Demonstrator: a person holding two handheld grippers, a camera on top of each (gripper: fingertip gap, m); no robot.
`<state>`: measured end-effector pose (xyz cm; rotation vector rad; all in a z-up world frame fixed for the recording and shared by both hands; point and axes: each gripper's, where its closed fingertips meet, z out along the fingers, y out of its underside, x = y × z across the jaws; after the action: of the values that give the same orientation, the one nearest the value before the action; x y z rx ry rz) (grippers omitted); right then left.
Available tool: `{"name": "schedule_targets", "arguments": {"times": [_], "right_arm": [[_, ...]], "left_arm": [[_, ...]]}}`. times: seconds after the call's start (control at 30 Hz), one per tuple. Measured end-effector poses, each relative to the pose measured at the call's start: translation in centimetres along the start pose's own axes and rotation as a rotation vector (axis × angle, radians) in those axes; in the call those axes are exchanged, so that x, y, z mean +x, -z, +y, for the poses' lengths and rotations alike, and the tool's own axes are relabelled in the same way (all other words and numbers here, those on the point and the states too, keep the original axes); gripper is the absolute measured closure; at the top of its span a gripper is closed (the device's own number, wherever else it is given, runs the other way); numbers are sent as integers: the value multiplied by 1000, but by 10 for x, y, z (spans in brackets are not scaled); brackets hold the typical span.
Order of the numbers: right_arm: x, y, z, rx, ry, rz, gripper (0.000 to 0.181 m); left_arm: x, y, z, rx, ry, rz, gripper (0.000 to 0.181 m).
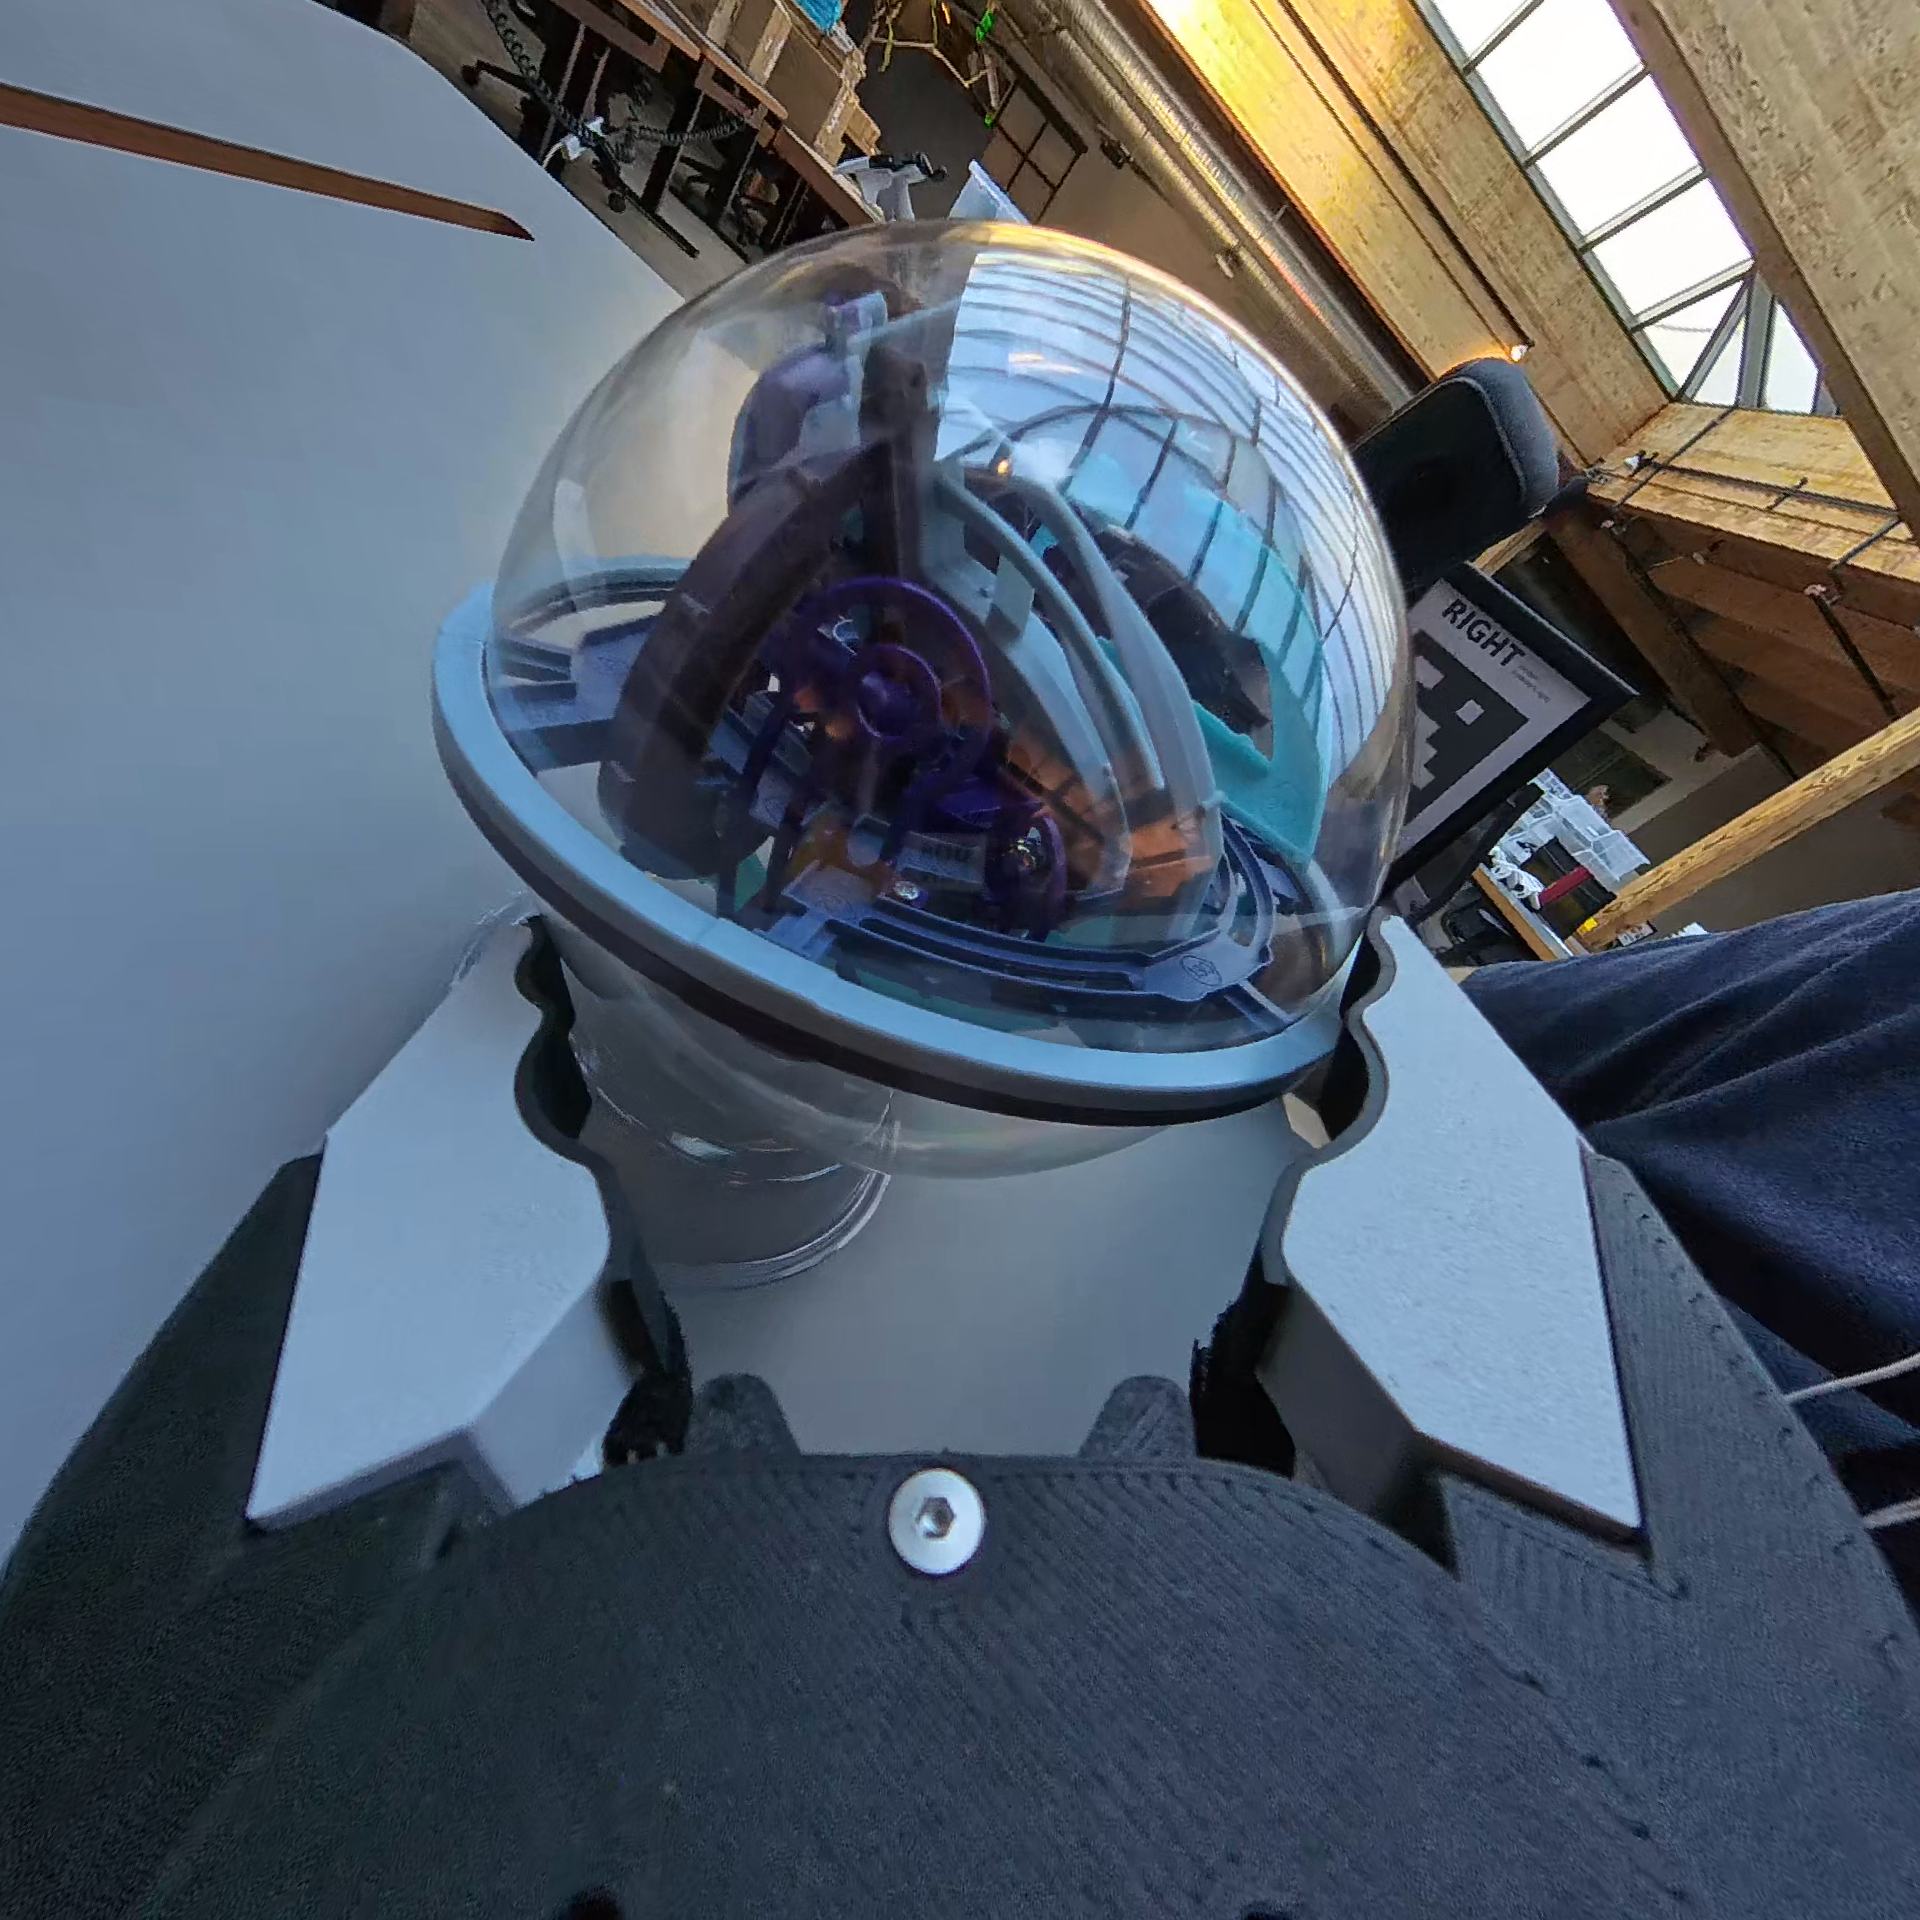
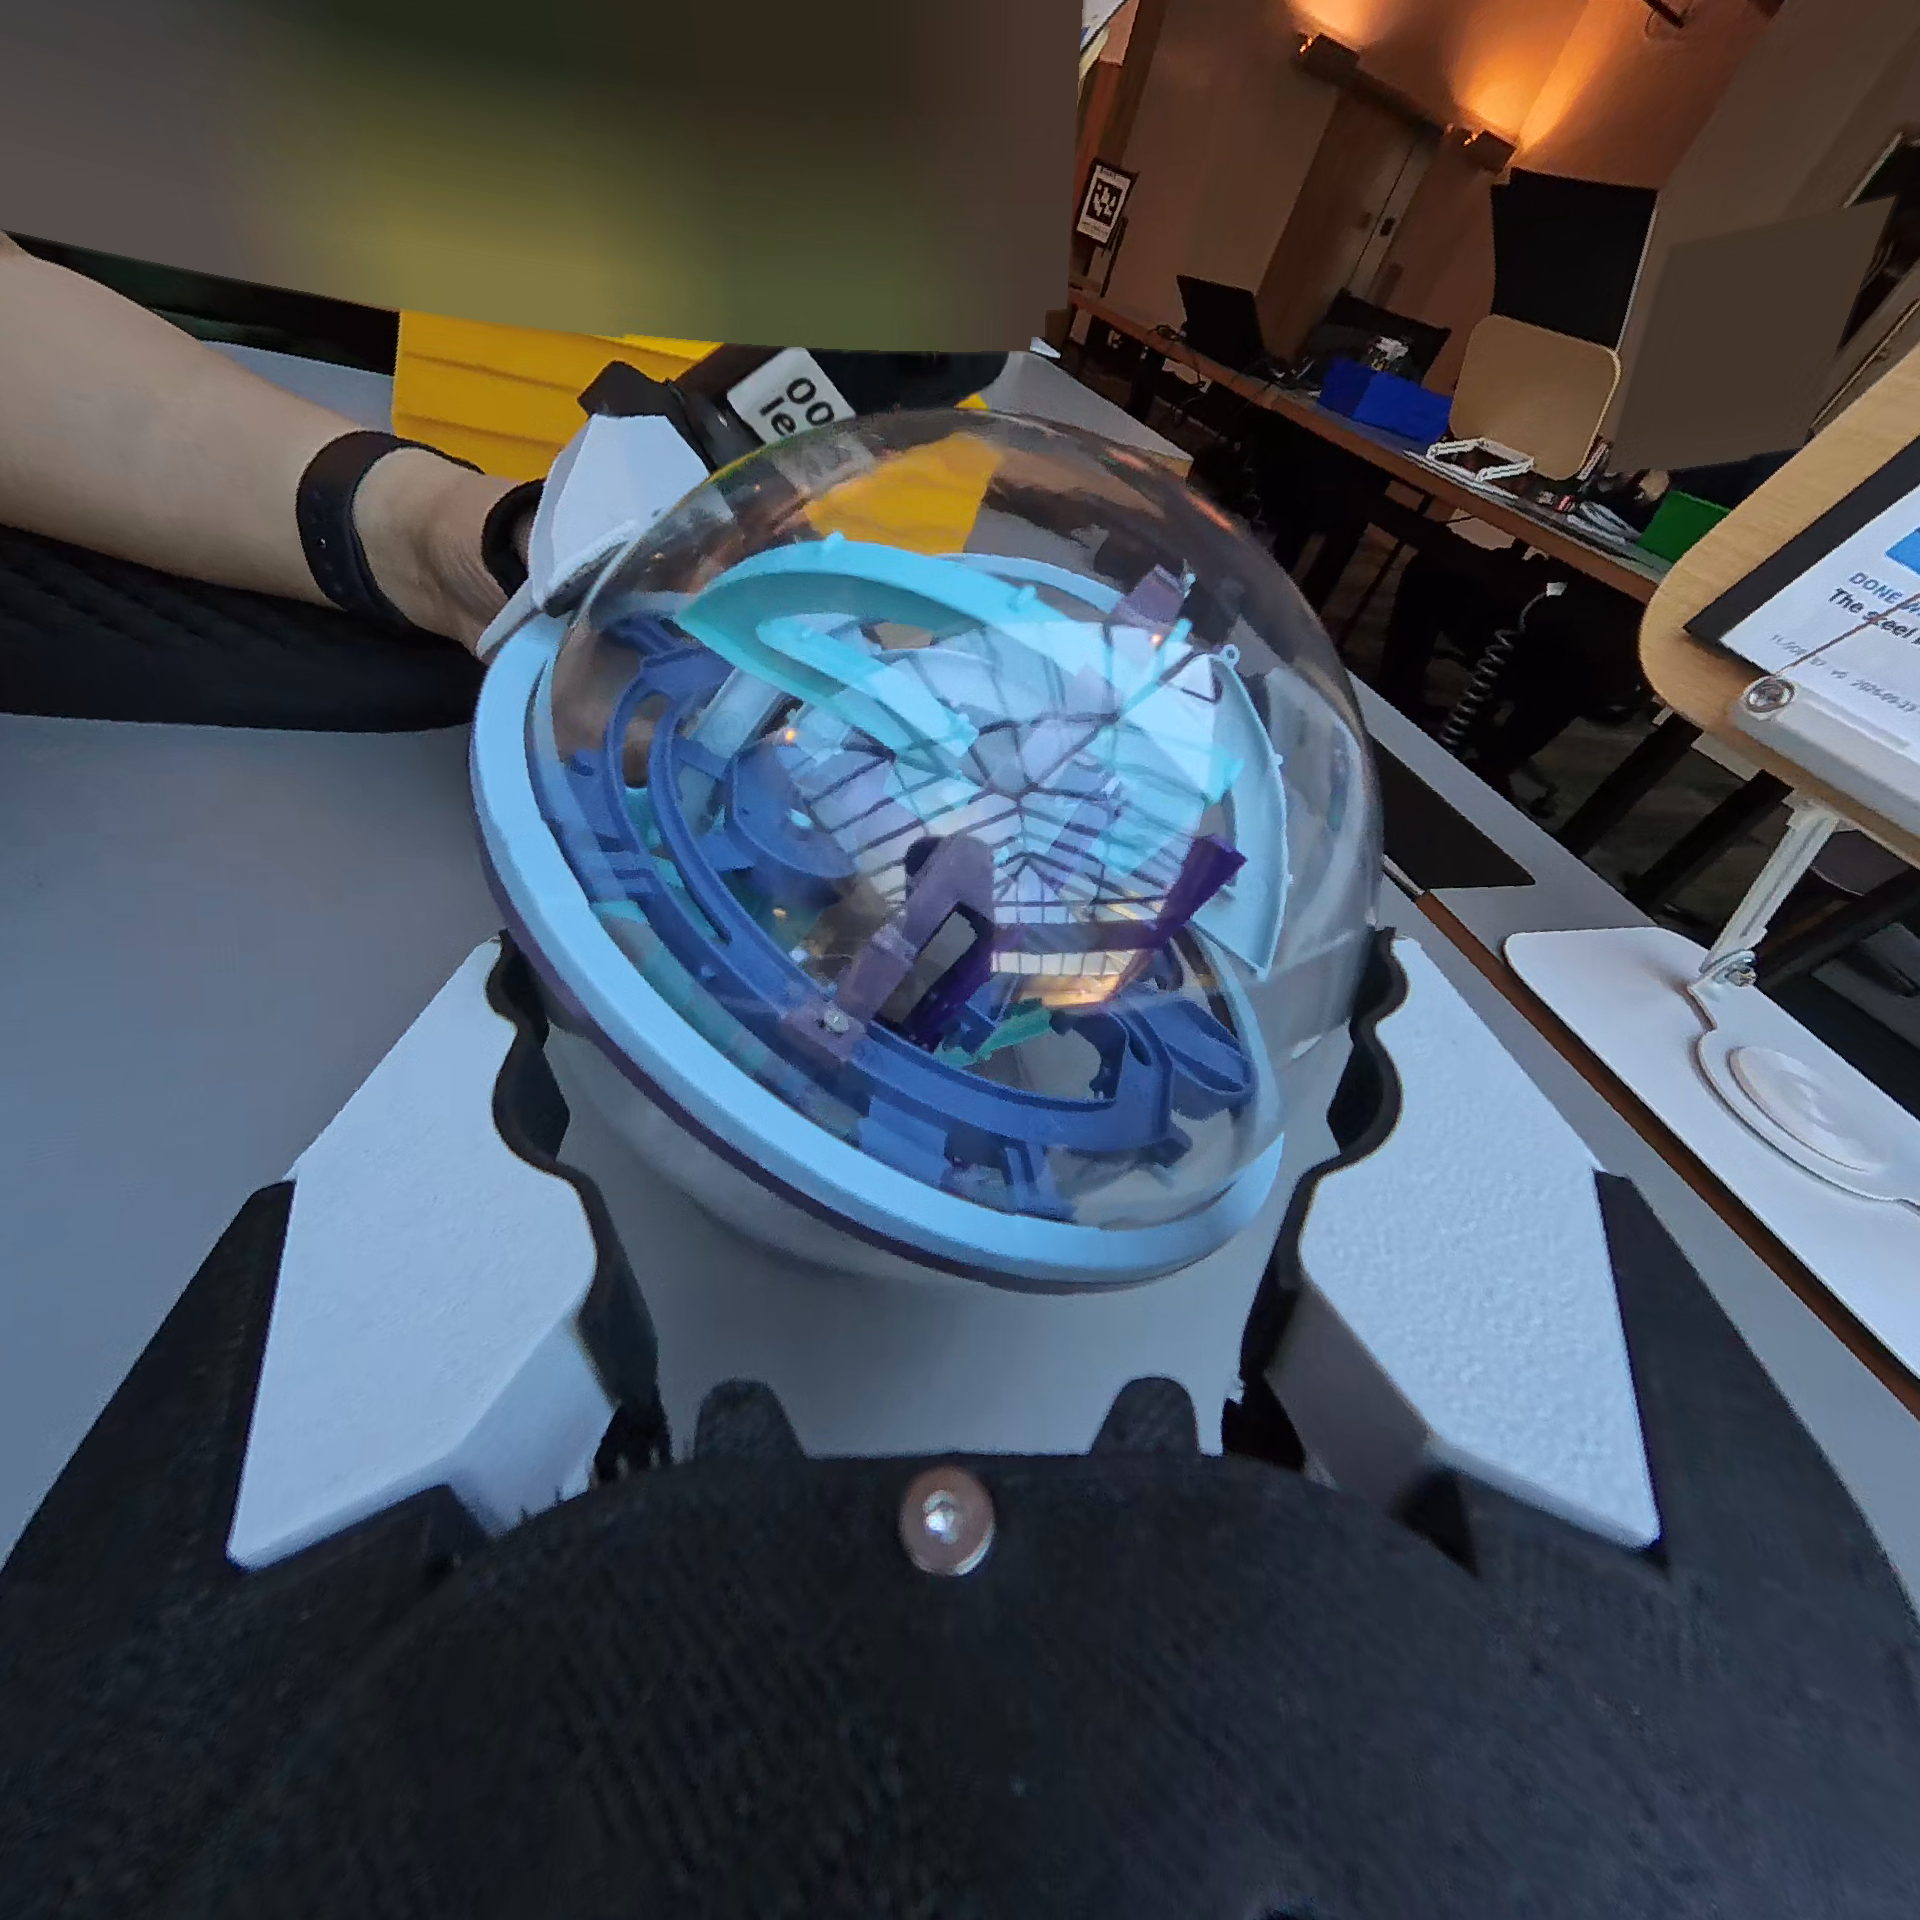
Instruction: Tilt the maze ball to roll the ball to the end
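While both the left gripper [image 1: 951, 1023] and right gripper [image 2: 940, 1039], spread wide, clasp the maze ball [image 1: 914, 665] mid-frame above the table [image 2: 208, 883], its slick, rigid, seemingly light shell is probably best held under the equatorial rim.

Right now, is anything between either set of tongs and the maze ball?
Nothing visible. The left tongs and right tongs each cradle the maze ball directly, their fingers against its lower half.
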<state>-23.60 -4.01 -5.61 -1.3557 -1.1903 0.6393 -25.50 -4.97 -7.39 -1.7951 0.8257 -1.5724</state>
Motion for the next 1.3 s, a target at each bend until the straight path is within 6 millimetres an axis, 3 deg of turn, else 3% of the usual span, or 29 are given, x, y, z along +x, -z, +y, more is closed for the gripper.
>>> {"name": "schedule_targets", "arguments": {"times": [0.23,0.53,0.67,0.77,0.87,0.97,1.1,1.17,1.3], "right_arm": [[-2,-1,8,-32,83,-9,30],[-3,1,7,-19,119,-2,32],[2,6,9,-25,89,58,29],[4,12,21,-87,-100,130,28],[0,21,34,-196,-265,227,28],[-13,19,35,-214,-334,321,28],[-28,8,49,-269,-421,448,29],[-31,3,56,-292,-445,489,30],[-26,-6,47,-261,-425,559,33]], "left_arm": [[-4,-1,7,-39,-97,-78,35],[-1,8,11,-43,-92,-92,41],[0,19,-2,-16,-204,-106,45],[0,33,-22,37,-352,-138,38],[8,41,-49,74,-457,-74,35],[15,39,-66,34,-445,82,39],[-4,24,-63,-122,-419,181,39],[0,18,-64,-127,-382,276,39],[-2,7,-49,-215,-383,342,41]]}}
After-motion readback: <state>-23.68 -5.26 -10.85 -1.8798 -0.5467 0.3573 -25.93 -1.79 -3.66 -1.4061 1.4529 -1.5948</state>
